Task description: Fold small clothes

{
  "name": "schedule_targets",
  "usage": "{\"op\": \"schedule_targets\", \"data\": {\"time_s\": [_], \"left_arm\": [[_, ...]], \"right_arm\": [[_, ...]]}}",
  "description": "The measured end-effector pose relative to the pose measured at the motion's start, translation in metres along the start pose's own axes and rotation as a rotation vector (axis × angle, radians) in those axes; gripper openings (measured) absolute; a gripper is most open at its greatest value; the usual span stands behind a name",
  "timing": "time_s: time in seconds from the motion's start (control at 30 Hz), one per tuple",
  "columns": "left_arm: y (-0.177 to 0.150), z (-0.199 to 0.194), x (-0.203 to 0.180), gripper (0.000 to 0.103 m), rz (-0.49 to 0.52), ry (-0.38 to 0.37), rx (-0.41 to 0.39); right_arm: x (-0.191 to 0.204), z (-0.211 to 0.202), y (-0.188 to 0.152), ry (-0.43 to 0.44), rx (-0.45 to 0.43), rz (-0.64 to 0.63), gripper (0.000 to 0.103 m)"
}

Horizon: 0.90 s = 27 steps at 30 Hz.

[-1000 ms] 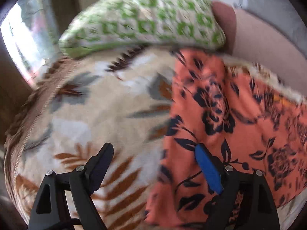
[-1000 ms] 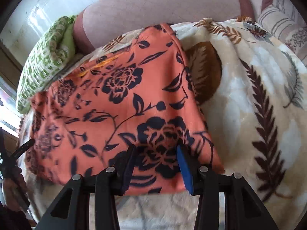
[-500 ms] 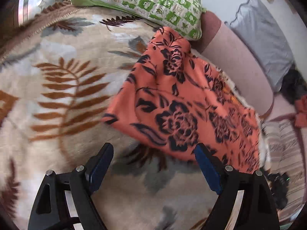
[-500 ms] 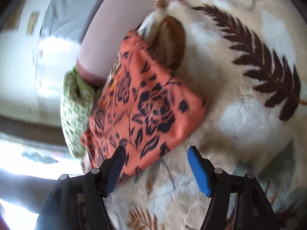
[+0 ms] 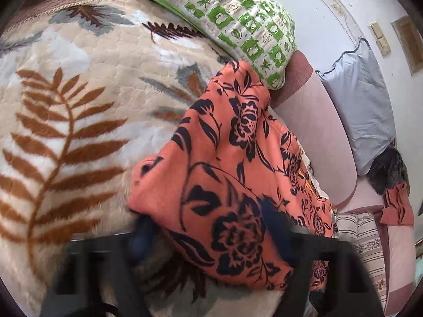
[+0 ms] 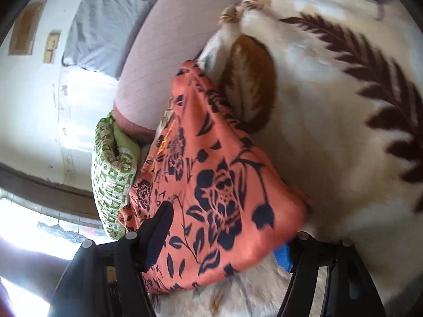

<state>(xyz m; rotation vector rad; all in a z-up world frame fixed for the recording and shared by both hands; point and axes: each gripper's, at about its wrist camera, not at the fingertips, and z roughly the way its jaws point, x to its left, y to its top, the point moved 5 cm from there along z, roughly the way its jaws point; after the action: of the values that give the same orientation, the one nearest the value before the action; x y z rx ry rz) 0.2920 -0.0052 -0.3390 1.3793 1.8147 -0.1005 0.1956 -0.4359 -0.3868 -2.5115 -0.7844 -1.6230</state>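
Both claws at the near edge of the orange floral garment on the bed.
We note the garment (image 5: 238, 163) lying folded on the leaf-print blanket (image 5: 66, 105), beside the green pillow (image 5: 238, 21). Left claw (image 5: 208, 232) is closing with the cloth edge between its jaws, blurred; right claw (image 6: 224, 240) stands apart, straddling the other corner.

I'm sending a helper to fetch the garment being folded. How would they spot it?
Find the cream fleece blanket with brown fern leaves covering the bed. At its far edge, beside the green-and-white patterned pillow, lies the orange cloth with dark navy flowers. It is the only orange floral piece on the blanket.
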Motion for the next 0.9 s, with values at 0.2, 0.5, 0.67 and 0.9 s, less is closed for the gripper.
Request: {"op": "schedule_targets", "data": {"time_s": [0.2,0.5,0.67,0.9], "left_arm": [[0.001,0.008,0.003,0.035,0.024,0.032,0.006],[0.009,0.008,-0.01,0.017,0.068,0.002,-0.038],[0.011,-0.021,-0.023,0.013,0.095,-0.08,-0.076],[-0.032,-0.074,0.0,0.013,0.079,-0.057,-0.035]], "right_arm": [[-0.003,0.018,0.005,-0.083,0.003,-0.06,0.038],[0.01,0.003,0.003,-0.07,-0.045,-0.127,0.022],[0.029,-0.026,-0.013,-0.065,-0.097,-0.179,0.02],[0.03,-0.091,-0.058,-0.098,-0.087,-0.198,0.02]]}}
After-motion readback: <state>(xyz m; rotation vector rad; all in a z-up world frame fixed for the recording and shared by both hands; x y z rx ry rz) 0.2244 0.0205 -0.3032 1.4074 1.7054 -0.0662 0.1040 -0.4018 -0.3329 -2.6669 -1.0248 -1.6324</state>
